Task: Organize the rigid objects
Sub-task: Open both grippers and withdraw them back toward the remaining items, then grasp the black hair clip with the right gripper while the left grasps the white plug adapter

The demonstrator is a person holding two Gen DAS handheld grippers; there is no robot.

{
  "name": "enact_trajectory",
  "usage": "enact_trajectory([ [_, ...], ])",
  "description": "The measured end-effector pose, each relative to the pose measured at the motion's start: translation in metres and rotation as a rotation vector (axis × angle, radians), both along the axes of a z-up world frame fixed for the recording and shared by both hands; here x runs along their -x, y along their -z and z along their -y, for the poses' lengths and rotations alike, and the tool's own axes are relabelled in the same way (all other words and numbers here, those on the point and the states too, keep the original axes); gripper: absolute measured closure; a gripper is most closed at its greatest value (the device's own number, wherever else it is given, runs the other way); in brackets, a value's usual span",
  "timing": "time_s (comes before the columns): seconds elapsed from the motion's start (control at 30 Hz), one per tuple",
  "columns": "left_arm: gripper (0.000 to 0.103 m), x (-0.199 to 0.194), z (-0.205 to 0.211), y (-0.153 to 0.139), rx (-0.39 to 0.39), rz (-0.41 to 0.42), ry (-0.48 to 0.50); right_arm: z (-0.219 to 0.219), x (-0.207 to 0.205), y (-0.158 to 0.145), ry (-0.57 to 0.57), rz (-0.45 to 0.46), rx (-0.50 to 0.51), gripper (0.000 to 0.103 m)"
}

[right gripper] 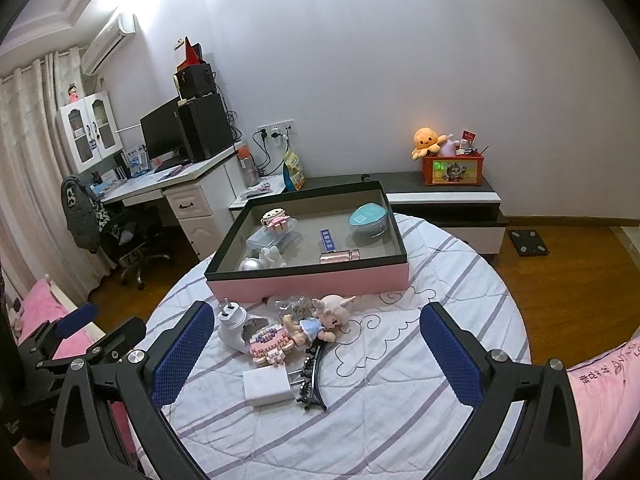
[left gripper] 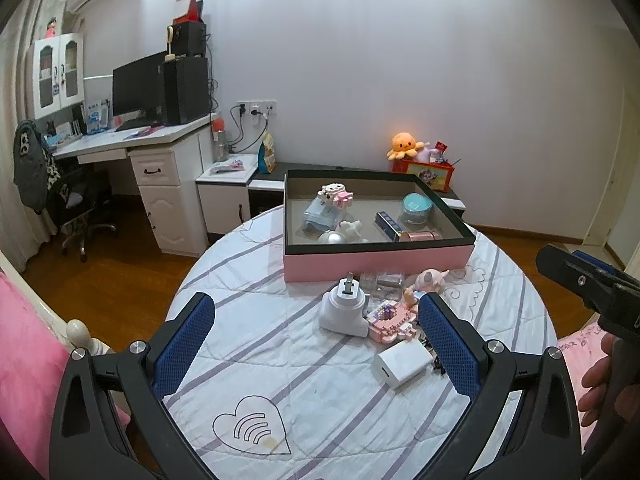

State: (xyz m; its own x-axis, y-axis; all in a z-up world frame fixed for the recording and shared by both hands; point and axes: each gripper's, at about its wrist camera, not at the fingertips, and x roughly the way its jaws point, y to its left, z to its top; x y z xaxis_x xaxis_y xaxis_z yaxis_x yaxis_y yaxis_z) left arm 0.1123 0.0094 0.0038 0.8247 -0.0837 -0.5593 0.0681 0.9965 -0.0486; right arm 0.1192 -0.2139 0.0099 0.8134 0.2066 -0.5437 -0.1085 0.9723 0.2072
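On the round table's striped cloth (right gripper: pixel 400 380), just in front of the pink box (right gripper: pixel 320 280), lies a small cluster: a white plug adapter (right gripper: pixel 232 324), a pink block toy (right gripper: pixel 268 344), a doll (right gripper: pixel 316 324), a white charger (right gripper: pixel 267 386) and a black track piece (right gripper: pixel 314 376) (touching the charger). The left gripper (left gripper: pixel 316 344) and right gripper (right gripper: pixel 316 352) both hover above, jaws spread wide, holding nothing. Inside the box sit a teal round tin (right gripper: pixel 368 218) and a blue carton (right gripper: pixel 327 240).

My left gripper (left gripper: pixel 316 336) and right gripper (right gripper: pixel 316 340) were matte black frames with triangular cut-outs, silver screws at the joints, and blue mesh-textured pads (left gripper: pixel 186 348) lining each finger. My bare hand (left gripper: pixel 600 376) showed skin.
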Motion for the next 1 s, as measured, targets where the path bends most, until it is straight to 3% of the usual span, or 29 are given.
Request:
enact_trajectory([
  [0.37,0.0,0.0,0.002,0.015,0.004,-0.036,0.008,0.013,-0.003,0.011,0.042,-0.032,0.015,0.0],
  [0.83,0.0,-0.023,0.008,0.06,-0.014,-0.144,0.007,0.003,-0.04,0.09,-0.034,-0.267,0.052,0.001],
  [1.0,0.0,-0.04,0.006,0.07,-0.015,-0.165,-0.001,-0.008,-0.054,0.106,-0.069,-0.317,0.072,0.009],
])
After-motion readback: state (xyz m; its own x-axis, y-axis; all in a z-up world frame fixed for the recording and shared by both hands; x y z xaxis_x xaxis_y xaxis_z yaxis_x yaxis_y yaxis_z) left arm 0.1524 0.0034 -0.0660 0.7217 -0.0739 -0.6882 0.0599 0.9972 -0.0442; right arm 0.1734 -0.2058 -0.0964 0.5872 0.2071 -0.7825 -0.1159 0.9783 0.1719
